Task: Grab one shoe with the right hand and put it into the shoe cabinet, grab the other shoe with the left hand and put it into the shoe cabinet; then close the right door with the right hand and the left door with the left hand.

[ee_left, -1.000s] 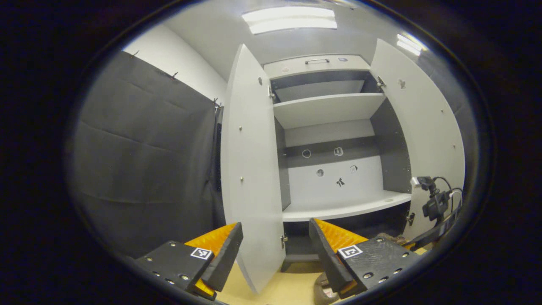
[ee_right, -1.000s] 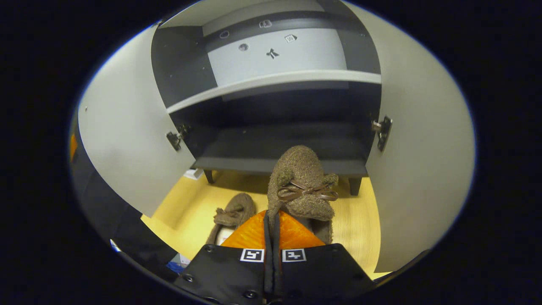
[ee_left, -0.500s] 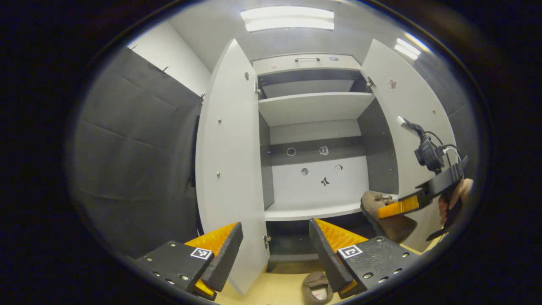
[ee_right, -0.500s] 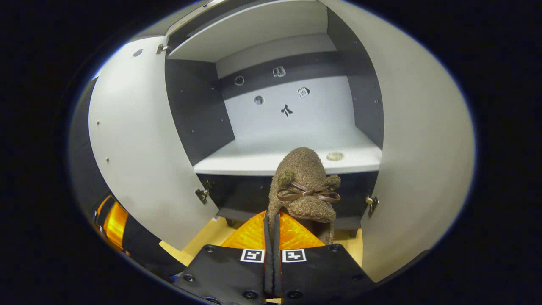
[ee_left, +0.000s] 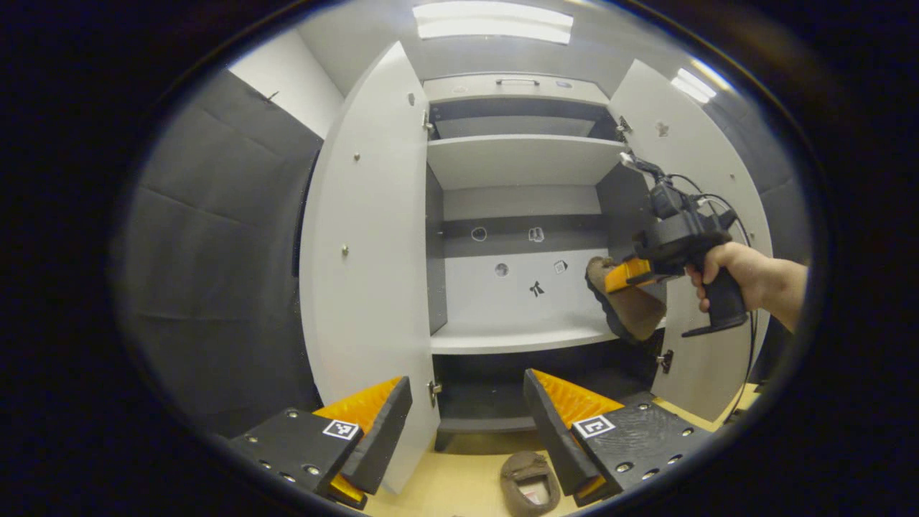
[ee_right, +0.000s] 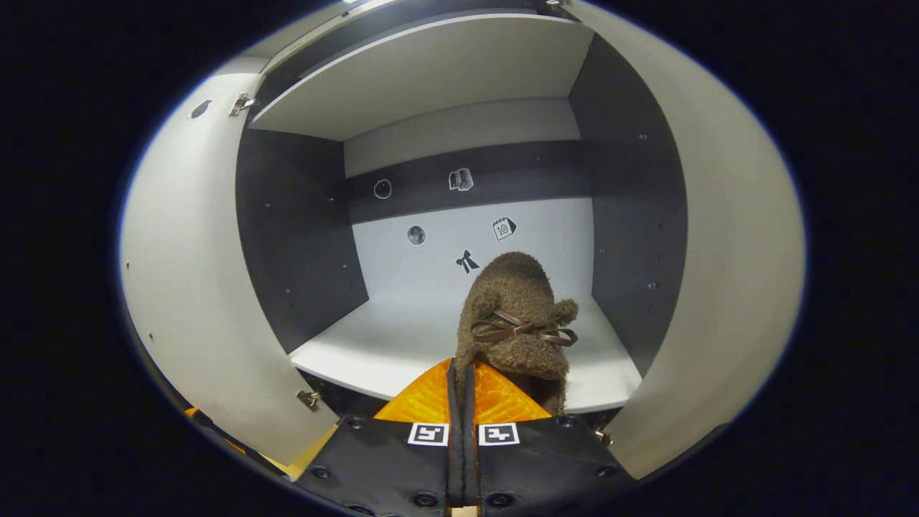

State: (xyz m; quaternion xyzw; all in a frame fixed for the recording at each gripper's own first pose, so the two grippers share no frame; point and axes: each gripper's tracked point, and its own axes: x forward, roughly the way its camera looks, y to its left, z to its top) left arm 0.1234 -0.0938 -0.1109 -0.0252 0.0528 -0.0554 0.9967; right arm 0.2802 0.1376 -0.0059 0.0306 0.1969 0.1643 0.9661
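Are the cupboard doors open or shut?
Open. Both the left door and right door swing wide, so the shelf inside shows.

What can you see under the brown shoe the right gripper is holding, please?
Under the brown shoe lies the cabinet's pale middle shelf, bare where visible. The right gripper and the shoe itself cover the shelf's near edge directly beneath.

Two shoes: one brown fuzzy shoe (ee_right: 515, 316) held aloft at the cabinet, one second shoe (ee_left: 530, 492) on the floor. One shoe cabinet (ee_left: 517, 161) with two open doors, the left door (ee_left: 366, 251) and the right door (ee_left: 707, 187). Three shelves, perhaps more in the dark bottom. Two tools, the left tool (ee_left: 467, 424) and right tool (ee_left: 623, 274). Five stickers on the back panel.
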